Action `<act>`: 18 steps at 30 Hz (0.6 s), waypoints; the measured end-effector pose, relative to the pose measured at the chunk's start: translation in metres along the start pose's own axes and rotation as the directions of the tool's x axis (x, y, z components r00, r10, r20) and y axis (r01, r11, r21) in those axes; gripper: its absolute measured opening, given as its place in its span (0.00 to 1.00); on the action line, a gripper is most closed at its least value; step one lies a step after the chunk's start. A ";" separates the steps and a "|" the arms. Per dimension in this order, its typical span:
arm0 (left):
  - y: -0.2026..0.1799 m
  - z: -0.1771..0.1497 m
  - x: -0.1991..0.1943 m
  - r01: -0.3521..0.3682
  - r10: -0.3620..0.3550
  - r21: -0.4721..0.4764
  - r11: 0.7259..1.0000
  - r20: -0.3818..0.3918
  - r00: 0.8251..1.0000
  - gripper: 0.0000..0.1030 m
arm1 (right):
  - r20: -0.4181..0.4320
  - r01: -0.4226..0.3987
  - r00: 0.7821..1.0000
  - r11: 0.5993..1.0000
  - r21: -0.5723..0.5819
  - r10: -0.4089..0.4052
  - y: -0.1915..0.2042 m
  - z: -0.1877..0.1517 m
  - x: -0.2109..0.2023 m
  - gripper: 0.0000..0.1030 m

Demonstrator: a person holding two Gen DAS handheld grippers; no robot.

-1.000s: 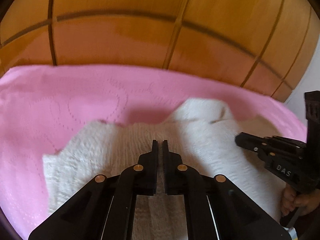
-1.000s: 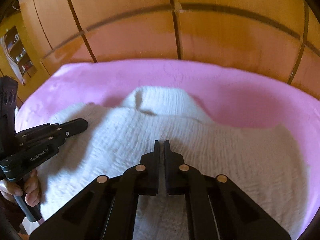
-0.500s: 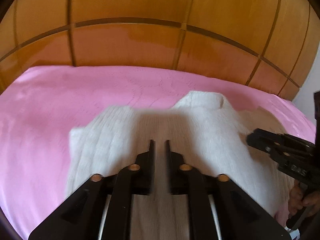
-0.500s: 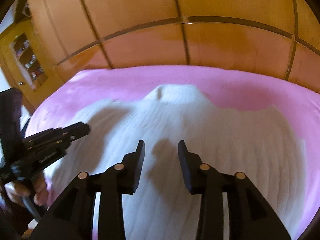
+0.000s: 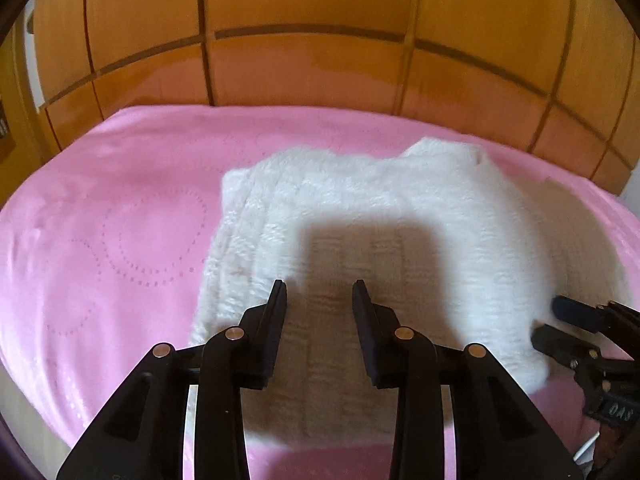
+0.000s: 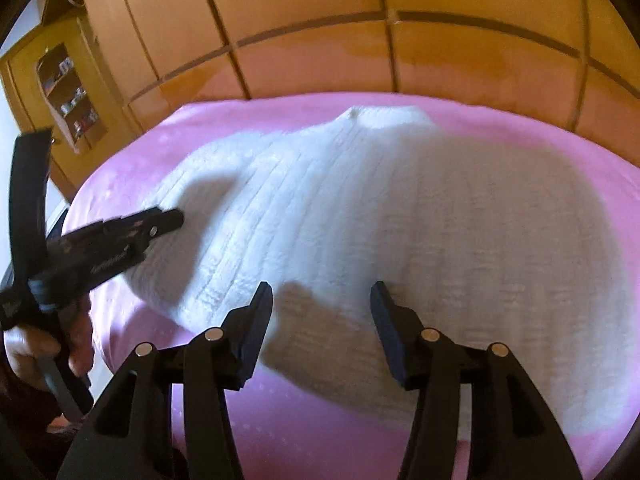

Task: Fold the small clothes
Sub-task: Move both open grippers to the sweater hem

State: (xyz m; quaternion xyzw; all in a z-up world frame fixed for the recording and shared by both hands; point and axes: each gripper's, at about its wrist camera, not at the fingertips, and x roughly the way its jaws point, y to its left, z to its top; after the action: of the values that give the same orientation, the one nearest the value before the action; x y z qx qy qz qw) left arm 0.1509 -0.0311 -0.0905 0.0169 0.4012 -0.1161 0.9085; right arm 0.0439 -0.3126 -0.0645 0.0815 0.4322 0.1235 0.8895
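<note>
A white knitted sweater (image 5: 380, 220) lies flat on the pink bedspread (image 5: 100, 240), its collar at the far end. My left gripper (image 5: 319, 292) hovers over the near hem; its jaws are opening and nothing sits between them. In the right wrist view the same sweater (image 6: 400, 220) fills the middle. My right gripper (image 6: 321, 294) hangs above its near edge, jaws opening wide with only air between the pads. The right gripper (image 5: 560, 322) also shows at the left wrist view's right edge, and the left gripper (image 6: 160, 220) at the right wrist view's left.
A wooden panelled headboard (image 5: 320, 68) rises behind the bed. A wooden shelf unit (image 6: 68, 92) with small items stands at the far left. A person's hand (image 6: 36, 352) grips the left tool's handle. Bare pink bedspread (image 6: 304, 424) lies in front of the sweater.
Both grippers went from shut to open and pulled back toward the near edge of the bed. The sweater, let go, now lies flat and farther ahead in both views.
</note>
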 end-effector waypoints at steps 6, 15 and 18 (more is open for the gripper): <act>-0.015 -0.010 -0.016 0.048 -0.048 0.029 0.998 0.007 0.999 0.37 | 0.033 0.115 0.992 0.987 0.111 -0.119 -0.051 0.000 -0.032 0.55; -0.037 -0.020 -0.014 0.071 -0.070 0.070 0.995 -0.017 0.997 0.37 | -0.008 0.193 0.979 0.920 0.341 -0.202 -0.133 -0.023 -0.049 0.49; -0.038 -0.021 -0.010 0.068 -0.066 0.069 0.995 -0.034 0.997 0.37 | -0.004 0.176 0.982 0.915 0.363 -0.187 -0.147 -0.032 -0.043 0.44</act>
State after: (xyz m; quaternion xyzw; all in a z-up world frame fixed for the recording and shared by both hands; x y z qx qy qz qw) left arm 0.1208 -0.0640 -0.0952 0.0372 0.4115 -0.1603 0.8964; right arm 0.0146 -0.4639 -0.0890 0.2053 0.4395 -0.0424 0.8734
